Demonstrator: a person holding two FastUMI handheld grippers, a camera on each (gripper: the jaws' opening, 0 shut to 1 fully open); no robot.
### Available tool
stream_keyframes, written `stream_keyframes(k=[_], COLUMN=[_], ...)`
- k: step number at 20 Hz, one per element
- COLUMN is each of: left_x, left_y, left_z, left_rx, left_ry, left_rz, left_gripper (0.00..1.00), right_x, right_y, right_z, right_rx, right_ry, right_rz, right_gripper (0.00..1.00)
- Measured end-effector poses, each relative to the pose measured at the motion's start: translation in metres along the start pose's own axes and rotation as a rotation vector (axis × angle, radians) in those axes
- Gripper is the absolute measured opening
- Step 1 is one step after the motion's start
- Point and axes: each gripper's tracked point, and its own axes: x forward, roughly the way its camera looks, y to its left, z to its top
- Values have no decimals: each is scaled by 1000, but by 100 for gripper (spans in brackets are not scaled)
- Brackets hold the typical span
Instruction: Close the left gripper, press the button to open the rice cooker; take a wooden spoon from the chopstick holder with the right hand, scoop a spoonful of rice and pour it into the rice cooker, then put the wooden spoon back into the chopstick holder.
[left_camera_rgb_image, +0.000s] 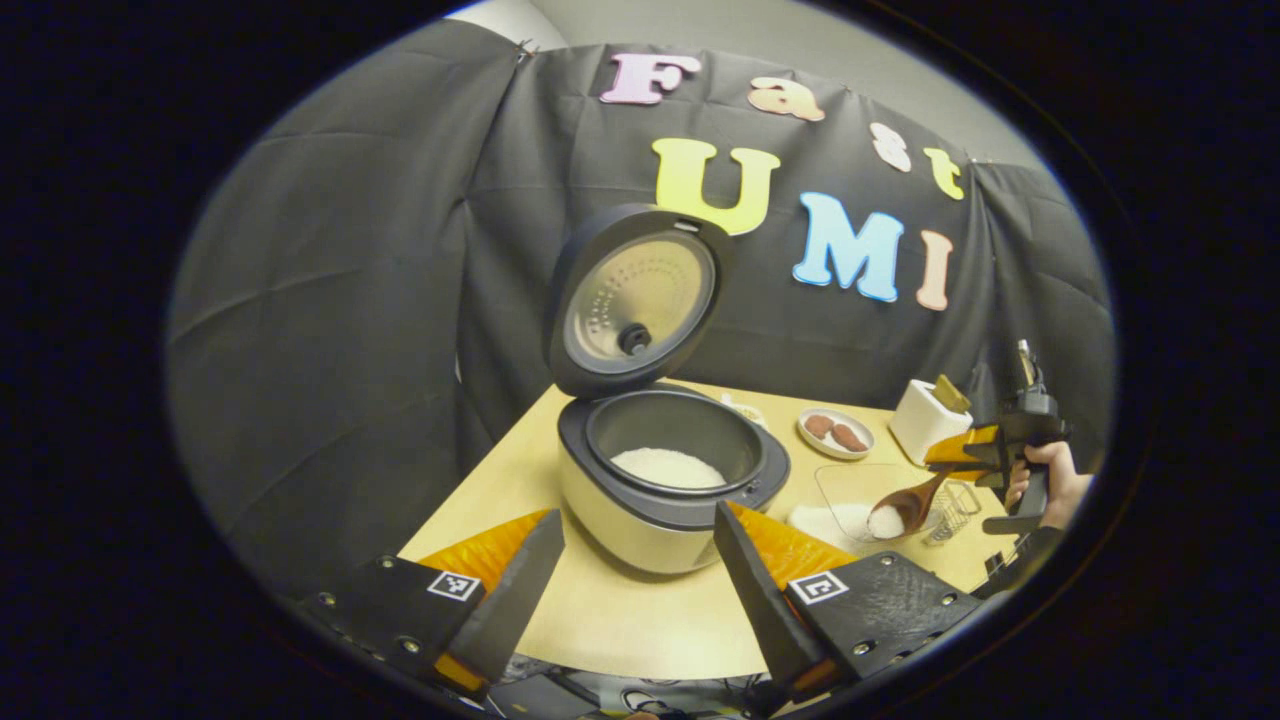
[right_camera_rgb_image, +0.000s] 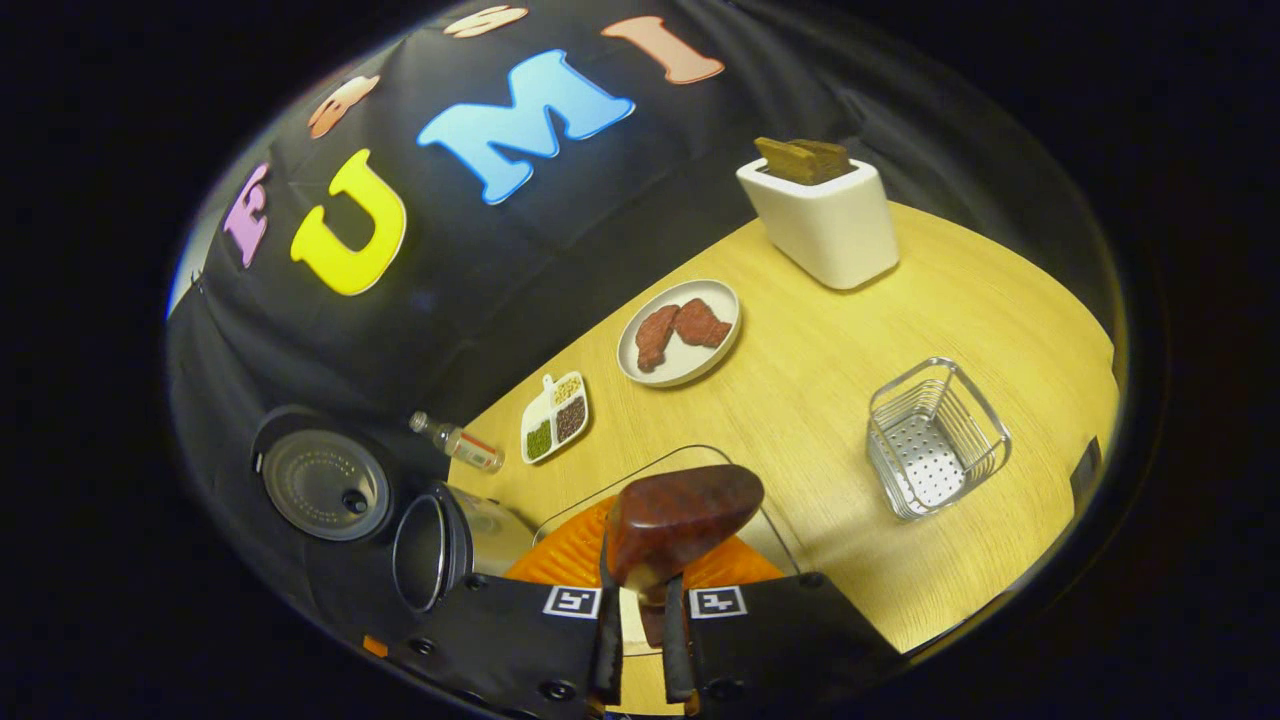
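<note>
Rice cooker (left_camera_rgb_image: 665, 480) stands open on the bench (left_camera_rgb_image: 610, 610), lid (left_camera_rgb_image: 635, 300) upright, white rice in its pot. At its 3 o'clock, the wooden spoon (left_camera_rgb_image: 905, 505), clamped by its handle in the right tool (left_camera_rgb_image: 985, 455), dips its bowl into rice in a clear glass dish (left_camera_rgb_image: 850, 500). The left tool (left_camera_rgb_image: 640, 590) hangs wide open and empty at 6 o'clock. The wire chopstick holder (right_camera_rgb_image: 935, 440) sits empty near the bench's edge. The spoon bowl hides the dish's contents in the right gripper view.
</note>
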Motion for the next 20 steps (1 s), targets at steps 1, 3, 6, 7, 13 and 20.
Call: stream_keyframes(k=[1, 3, 6, 7, 13, 20], left_x=[3, 6, 13, 16, 20, 13], left_y=[-5, -12, -23, -27, -37, -10], left_z=[2, 5, 9, 12, 19, 15], left_rx=[10, 30, 63, 73, 90, 51], left_ry=[2, 5, 6, 4, -8, -13], left_rz=[-13, -42, -86, -99, -133, -80], left_gripper=[95, 95, 92, 92, 96, 96], right_x=[-6, -19, -33, -37, -53, -39], right_y=[-5, -13, -23, -25, 11, 95], right_z=[7, 17, 21, 20, 28, 37], right_rx=[44, 132, 250, 280, 378, 352], right_ry=[-24, -71, -111, -120, -139, -93], right_rz=[-3, -1, 6, 7, 93, 222], right_gripper=[18, 18, 14, 14, 18, 18])
